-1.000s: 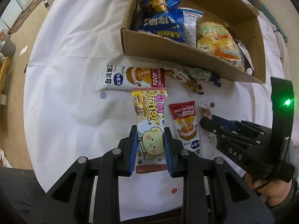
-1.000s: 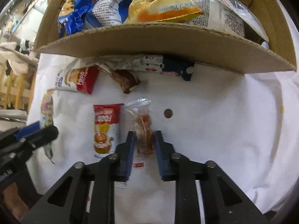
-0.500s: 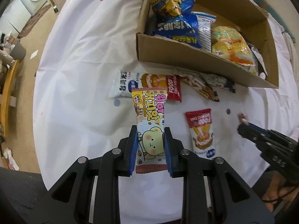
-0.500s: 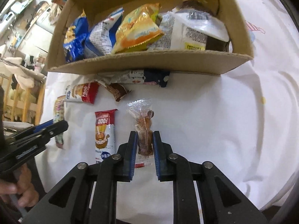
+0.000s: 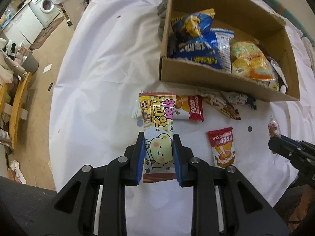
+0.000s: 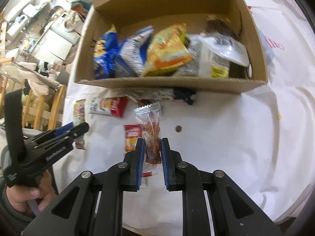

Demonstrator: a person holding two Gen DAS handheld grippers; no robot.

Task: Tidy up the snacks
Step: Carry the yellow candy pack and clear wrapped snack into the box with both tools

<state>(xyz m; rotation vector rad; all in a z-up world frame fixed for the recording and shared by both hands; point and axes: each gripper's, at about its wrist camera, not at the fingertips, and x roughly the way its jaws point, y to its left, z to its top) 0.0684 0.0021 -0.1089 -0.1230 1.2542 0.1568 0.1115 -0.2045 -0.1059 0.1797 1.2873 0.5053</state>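
Clear-wrapped brown snack (image 6: 151,137) pinched between the blue pads of the right gripper (image 6: 152,153), now lifted clear of the white tablecloth (image 6: 226,147); a second ago it lay flat on the cloth beside the small red FOOD packet (image 6: 131,137). Cardboard box (image 6: 173,85) now sits lower and fuller in the right wrist view, its inside showing, so the carry toward it looks begun. Yellow bear-print wafer pack (image 5: 158,137) clamped in the left gripper (image 5: 159,155), jaws pressed on its sides; its top edge now overlaps the longer FOOD packet (image 5: 189,108) by the box front, where before it fell short of it. Both snacks off the table, neither yet over the box. Box already holds blue chip bag (image 5: 196,41) and orange bag (image 5: 250,61). Three or so packets left on cloth, so task is partway; next likely drop-in of both held items
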